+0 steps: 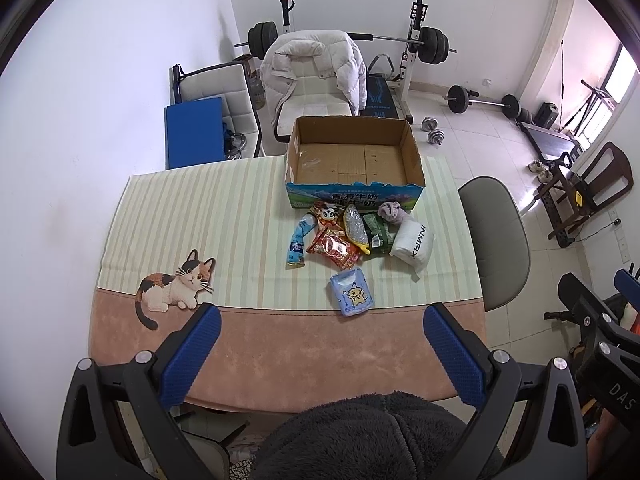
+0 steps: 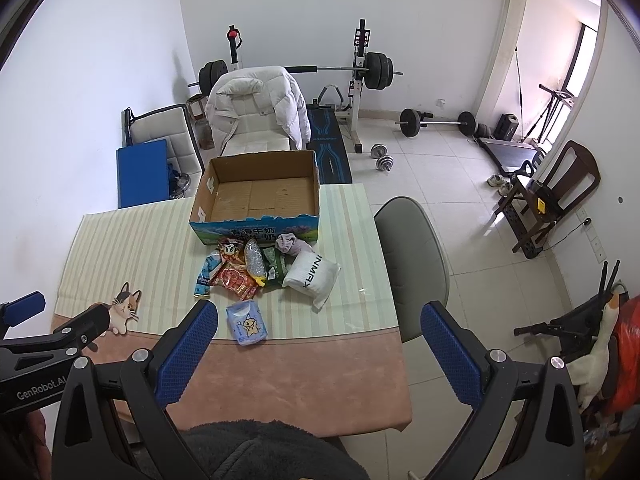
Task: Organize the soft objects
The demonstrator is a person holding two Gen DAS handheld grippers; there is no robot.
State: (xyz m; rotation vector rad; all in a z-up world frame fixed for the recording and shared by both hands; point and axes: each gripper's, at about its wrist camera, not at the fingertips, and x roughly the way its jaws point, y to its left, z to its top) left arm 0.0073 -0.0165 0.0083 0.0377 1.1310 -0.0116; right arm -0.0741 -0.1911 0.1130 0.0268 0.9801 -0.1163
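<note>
Soft items lie in a loose heap just in front of the cardboard box (image 1: pixel 354 152). The box is open-topped, nothing in it, at the far edge of the table (image 1: pixel 240 344). In the heap: white pillow pack (image 1: pixel 412 240) at the right end, touching a purple-grey sock bundle (image 1: pixel 391 212) that sits against the box front; green pouch (image 1: pixel 374 232), clear bubble-textured pouch with yellow tip (image 1: pixel 354 226), red snack bags (image 1: pixel 334 246) and a blue-white bottle (image 1: pixel 299 240) at the left end. A tissue pack (image 1: pixel 352 292) lies alone on the near side of the heap, well apart from the box.

Left gripper (image 1: pixel 320 352): fingers spread wide, holding nothing, above the near table edge. Right gripper (image 2: pixel 320 348): likewise spread and unloaded, nearer the table's right side.

Judgement: no item boxed yet; step in hand is the first pick. The tissue pack is nearest and unobstructed, so a good opener. Pinch it across the short sides, lightly, since it will squash. The pillow pack suits the right gripper; grip the middle so it does not sag. Heap items overlap, so lift top ones first.

Around the box: chair with white puffer jacket (image 1: pixel 316 68) behind it, grey chair (image 1: pixel 494 240) to its right, barbell rack (image 1: pixel 416 36) beyond. The box's front wall must be cleared on each drop.
</note>
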